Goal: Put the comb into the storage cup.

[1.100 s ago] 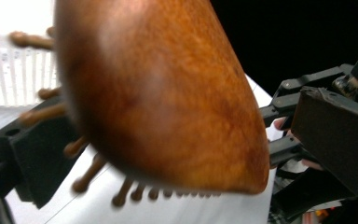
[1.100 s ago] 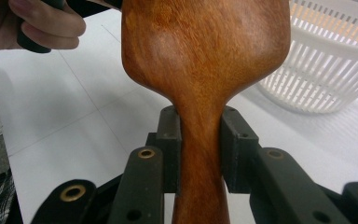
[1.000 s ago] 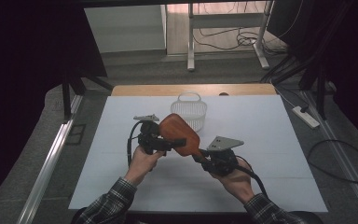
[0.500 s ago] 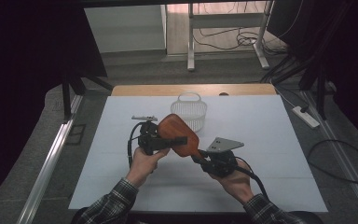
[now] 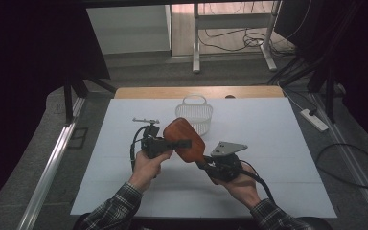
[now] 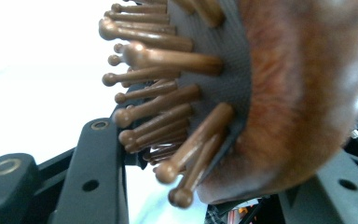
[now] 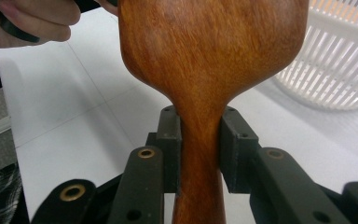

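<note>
A brown wooden hairbrush is held above the white table, head up and to the left. My right gripper is shut on its handle, with a pad on each side of the neck. My left gripper reaches in from the left and its jaws have just been closing on the brush head. In the left gripper view the bristles press against one jaw and the wooden back lies against the other.
A white slatted basket stands just behind the brush, also in the right gripper view. White sheet covers the table. A metal rail runs along the left. A power strip lies off the right edge.
The left gripper's jaws have drawn in onto the brush head. Both hands and the brush stayed where they were.
</note>
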Action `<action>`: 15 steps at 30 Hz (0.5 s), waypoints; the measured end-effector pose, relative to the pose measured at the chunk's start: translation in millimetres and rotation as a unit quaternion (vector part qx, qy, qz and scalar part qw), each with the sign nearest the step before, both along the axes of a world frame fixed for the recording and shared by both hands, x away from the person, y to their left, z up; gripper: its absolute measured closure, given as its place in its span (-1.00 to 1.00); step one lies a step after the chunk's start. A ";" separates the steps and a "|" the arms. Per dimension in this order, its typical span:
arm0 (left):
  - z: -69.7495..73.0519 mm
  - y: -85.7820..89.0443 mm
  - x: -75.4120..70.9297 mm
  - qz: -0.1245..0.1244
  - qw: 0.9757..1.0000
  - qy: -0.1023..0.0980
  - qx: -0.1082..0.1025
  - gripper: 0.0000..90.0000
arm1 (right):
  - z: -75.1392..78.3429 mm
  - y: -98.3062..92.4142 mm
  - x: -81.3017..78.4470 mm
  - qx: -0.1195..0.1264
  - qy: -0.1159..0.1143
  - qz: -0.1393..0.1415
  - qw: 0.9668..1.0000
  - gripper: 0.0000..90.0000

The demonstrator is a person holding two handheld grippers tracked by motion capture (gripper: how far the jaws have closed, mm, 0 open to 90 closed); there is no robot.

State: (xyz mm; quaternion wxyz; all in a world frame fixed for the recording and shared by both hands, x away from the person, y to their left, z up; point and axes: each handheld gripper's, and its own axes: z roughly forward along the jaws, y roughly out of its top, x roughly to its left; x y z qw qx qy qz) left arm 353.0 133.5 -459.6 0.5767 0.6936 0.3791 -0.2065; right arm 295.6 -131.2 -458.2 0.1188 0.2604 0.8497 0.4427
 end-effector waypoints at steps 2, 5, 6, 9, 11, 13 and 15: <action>1.9 -0.6 -0.5 -0.001 1.000 -0.009 0.008 0.17 | 0.1 -0.3 1.1 0.002 0.006 0.005 1.000 0.57; 5.1 -1.7 -1.9 0.000 1.000 -0.015 0.018 0.17 | -0.4 -0.8 2.7 0.006 0.017 0.013 1.000 0.41; 5.1 -1.7 -1.9 0.000 1.000 -0.015 0.018 0.17 | -0.4 -0.8 2.7 0.006 0.017 0.013 1.000 0.41; 10.0 -4.6 -4.1 0.001 0.999 -0.033 0.037 0.17 | -2.6 0.7 5.2 -0.006 0.044 0.024 0.999 0.19; 11.8 -5.0 -4.1 0.002 0.998 -0.036 0.045 0.17 | -3.8 0.3 6.2 -0.009 0.049 0.022 0.998 0.14; 12.4 -4.8 -3.3 0.003 0.998 -0.039 0.048 0.17 | -4.3 -0.2 8.0 -0.016 0.056 0.022 0.998 0.05; 13.5 -4.2 -2.4 0.005 0.998 -0.041 0.049 0.16 | -3.9 -1.6 9.7 -0.017 0.060 0.021 0.998 -0.05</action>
